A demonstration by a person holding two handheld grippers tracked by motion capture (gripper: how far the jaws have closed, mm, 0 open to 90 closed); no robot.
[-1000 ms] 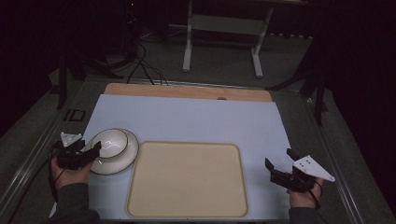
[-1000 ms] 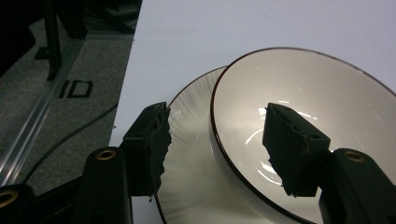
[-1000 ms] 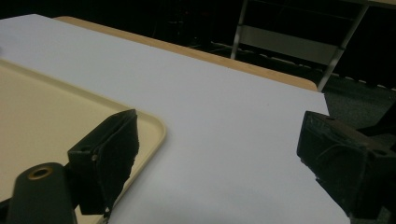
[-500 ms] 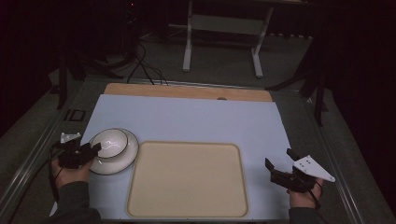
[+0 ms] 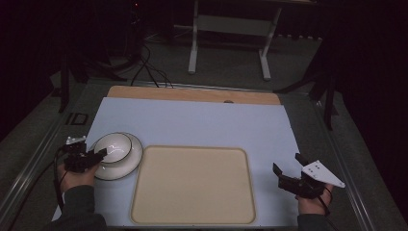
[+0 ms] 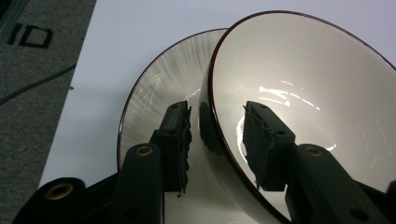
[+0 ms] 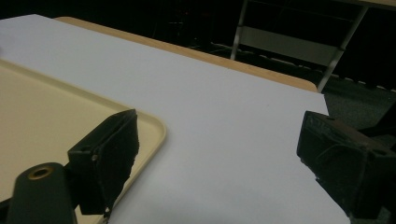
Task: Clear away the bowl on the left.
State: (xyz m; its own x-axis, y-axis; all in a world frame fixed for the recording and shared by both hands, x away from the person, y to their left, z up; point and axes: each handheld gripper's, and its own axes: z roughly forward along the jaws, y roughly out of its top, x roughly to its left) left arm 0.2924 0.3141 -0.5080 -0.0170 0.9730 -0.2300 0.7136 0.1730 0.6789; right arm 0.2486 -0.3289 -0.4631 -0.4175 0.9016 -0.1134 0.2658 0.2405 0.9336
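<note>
A white bowl (image 5: pixel 113 147) with a dark rim sits on a white plate (image 5: pixel 131 161) at the table's left. My left gripper (image 5: pixel 98 155) reaches over the bowl's near-left edge. In the left gripper view the bowl's (image 6: pixel 303 70) rim runs between the jaws: one pad (image 6: pixel 180 135) is outside the wall above the plate (image 6: pixel 163 79), the other inside the bowl. The jaws have just been closing, and a small gap still shows on each side of the wall. My right gripper (image 5: pixel 287 163) stands open over bare table at the right, with nothing between its jaws (image 7: pixel 219 149).
A large beige tray (image 5: pixel 192 185) lies at the front middle, between the two hands; its corner (image 7: pixel 46 107) is beside the right gripper's left jaw. A pale sheet (image 5: pixel 202 125) covers the tabletop. A wooden strip (image 5: pixel 192 94) runs along the far edge.
The left gripper's jaws have narrowed around the bowl's rim, and the hand has shifted slightly. The right hand and gripper have stayed where they were.
</note>
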